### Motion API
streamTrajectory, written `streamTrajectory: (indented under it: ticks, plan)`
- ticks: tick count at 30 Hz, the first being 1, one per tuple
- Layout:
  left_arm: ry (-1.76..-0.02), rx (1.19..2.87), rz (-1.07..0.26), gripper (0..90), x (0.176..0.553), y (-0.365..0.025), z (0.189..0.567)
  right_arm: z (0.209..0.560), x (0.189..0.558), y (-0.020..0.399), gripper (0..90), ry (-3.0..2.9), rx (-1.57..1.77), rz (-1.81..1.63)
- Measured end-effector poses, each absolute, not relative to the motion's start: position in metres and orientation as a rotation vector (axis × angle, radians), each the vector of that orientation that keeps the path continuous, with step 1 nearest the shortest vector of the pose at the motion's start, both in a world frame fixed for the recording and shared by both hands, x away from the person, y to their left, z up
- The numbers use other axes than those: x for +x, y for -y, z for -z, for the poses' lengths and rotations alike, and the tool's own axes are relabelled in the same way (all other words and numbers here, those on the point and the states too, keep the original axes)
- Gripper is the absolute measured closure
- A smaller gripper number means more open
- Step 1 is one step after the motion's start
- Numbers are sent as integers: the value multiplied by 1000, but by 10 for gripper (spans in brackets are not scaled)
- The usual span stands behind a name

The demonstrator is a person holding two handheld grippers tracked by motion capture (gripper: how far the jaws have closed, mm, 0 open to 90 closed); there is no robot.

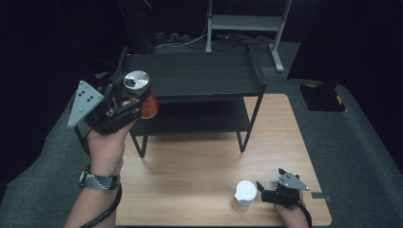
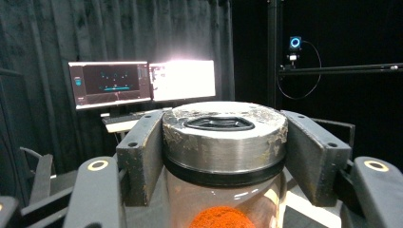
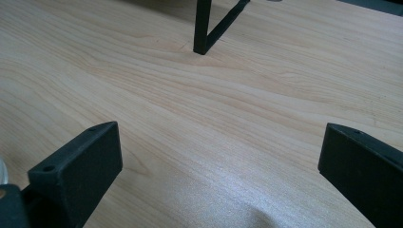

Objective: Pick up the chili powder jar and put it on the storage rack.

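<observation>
Left gripper (image 1: 127,97) clamps a silver-lidded spice jar (image 1: 140,92) left of the black shelf (image 1: 199,76); right gripper (image 1: 266,192), in front of the shelf, jaws wide apart, empty.

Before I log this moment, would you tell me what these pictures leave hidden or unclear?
- Jar, left gripper view: its lower body is cut off by the bottom edge and flanked by the jaws; how much orange powder it holds is unclear.
- White-lidded container, high view: too small to tell its contents.
- Lower shelf of the black rack, high view: shadowed by the top board.
</observation>
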State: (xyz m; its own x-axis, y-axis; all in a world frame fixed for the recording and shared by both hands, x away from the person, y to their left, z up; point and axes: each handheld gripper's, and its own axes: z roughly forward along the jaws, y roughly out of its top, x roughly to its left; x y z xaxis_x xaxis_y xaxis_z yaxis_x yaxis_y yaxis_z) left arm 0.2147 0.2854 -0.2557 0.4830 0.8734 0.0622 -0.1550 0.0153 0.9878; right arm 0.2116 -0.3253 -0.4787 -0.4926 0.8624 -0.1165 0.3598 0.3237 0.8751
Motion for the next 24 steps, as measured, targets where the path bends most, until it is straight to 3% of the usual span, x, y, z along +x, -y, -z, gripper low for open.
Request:
streamTrajectory:
  ticks: [24]
  plan:
    - [-761, 1309, -942, 351, 256, -270, 237, 480, 211, 327, 0, -2001, 1077, -1125]
